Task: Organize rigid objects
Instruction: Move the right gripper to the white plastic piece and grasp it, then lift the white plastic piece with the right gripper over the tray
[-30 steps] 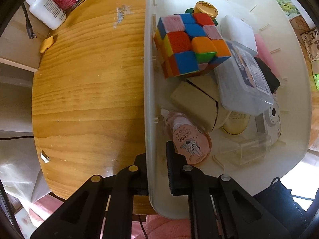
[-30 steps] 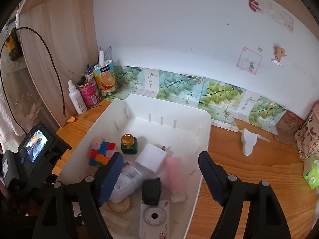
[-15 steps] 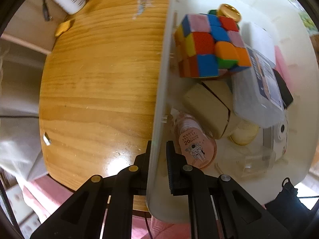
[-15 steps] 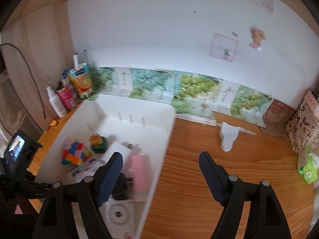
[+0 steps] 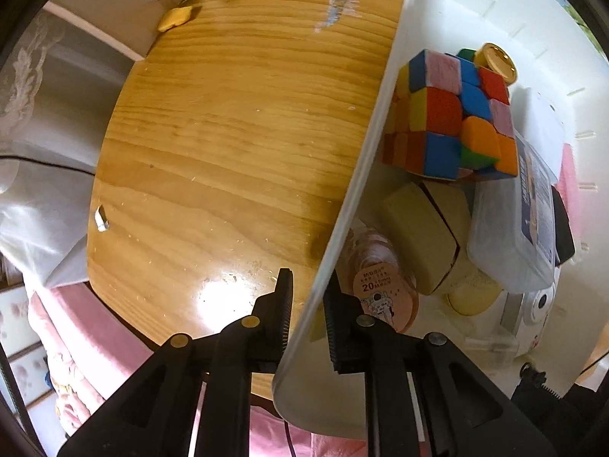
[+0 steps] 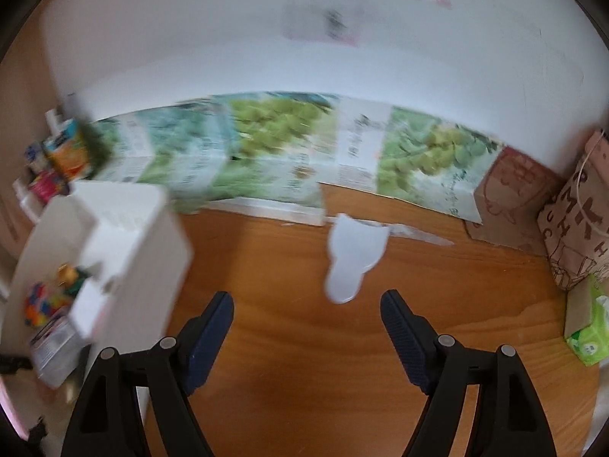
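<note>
Your left claw (image 5: 307, 306) is straddling the white bin's (image 5: 365, 175) wall, jaws just loosening. The cube (image 5: 453, 114) is lying inside the bin. Your right claw (image 6: 306, 327) is hanging released over the wooden surface (image 6: 297, 381) beside the bin.

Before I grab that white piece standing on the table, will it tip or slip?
The white piece looks tall with a narrow foot, so a nudge would probably tip it. Its smooth, curved surface may slide between the right gripper pads. It looks light.
</note>
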Demonstrator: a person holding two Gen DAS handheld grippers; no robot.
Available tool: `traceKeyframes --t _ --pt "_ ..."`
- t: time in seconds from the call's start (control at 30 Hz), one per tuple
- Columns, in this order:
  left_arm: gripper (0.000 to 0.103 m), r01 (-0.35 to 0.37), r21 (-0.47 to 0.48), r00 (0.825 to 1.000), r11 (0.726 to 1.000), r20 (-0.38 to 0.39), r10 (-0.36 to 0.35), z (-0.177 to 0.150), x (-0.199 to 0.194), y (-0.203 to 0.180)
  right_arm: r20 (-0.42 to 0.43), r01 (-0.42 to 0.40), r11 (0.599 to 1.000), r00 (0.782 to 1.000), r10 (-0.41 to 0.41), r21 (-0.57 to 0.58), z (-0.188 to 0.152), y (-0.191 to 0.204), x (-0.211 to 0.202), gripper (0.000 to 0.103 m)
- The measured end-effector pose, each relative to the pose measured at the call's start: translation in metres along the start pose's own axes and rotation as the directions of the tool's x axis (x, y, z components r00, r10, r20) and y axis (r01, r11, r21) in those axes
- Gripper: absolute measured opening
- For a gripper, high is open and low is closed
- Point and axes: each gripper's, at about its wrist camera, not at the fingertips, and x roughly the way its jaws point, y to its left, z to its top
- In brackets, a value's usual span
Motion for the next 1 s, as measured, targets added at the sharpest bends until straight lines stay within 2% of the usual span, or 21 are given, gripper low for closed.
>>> traceKeyframes --t 0.2,0.47,0.6,0.87,0.9,0.93,1.0 --pt "0.022 -0.036 -0.042 0.999 0.998 -0.028 0.035 0.002 0.004 0.0 -0.046 0.046 0.997 0.998 -0.044 0.058 0.011 -0.025 0.056 0.08" --pt "0.025 -0.062 -0.073 0.997 0.995 -0.056 0.058 0.011 0.008 -0.009 -0.078 0.074 0.995 0.995 -0.07 0.059 0.01 -0.027 0.1 0.081" --pt "0.025 -0.068 -0.082 0.996 0.994 -0.062 0.063 0.014 0.01 -0.011 -0.033 0.063 0.995 0.998 -0.061 0.078 0.013 -0.027 0.104 0.081" --pt "0.026 -0.063 -0.091 0.997 0.994 -0.043 0.059 0.02 -0.001 -0.01 -0.002 0.046 0.996 0.999 -0.046 0.076 0.02 -0.03 0.114 0.082" --pt "0.029 -0.063 -0.092 0.998 0.994 -0.037 0.059 0.02 -0.003 -0.009 0.0 0.045 0.996 0.999 -0.045 0.072 0.02 -0.03 0.115 0.08" --pt "0.038 -0.058 -0.094 0.998 0.994 -0.032 0.056 0.02 -0.005 -0.009 0.001 0.045 0.996 0.999 -0.045 0.071 0.02 -0.031 0.115 0.078" --pt "0.046 -0.024 -0.103 1.0 0.994 0.002 0.024 0.02 -0.013 -0.006 0.007 0.041 0.997 0.999 -0.042 0.068 0.022 -0.03 0.114 0.064"
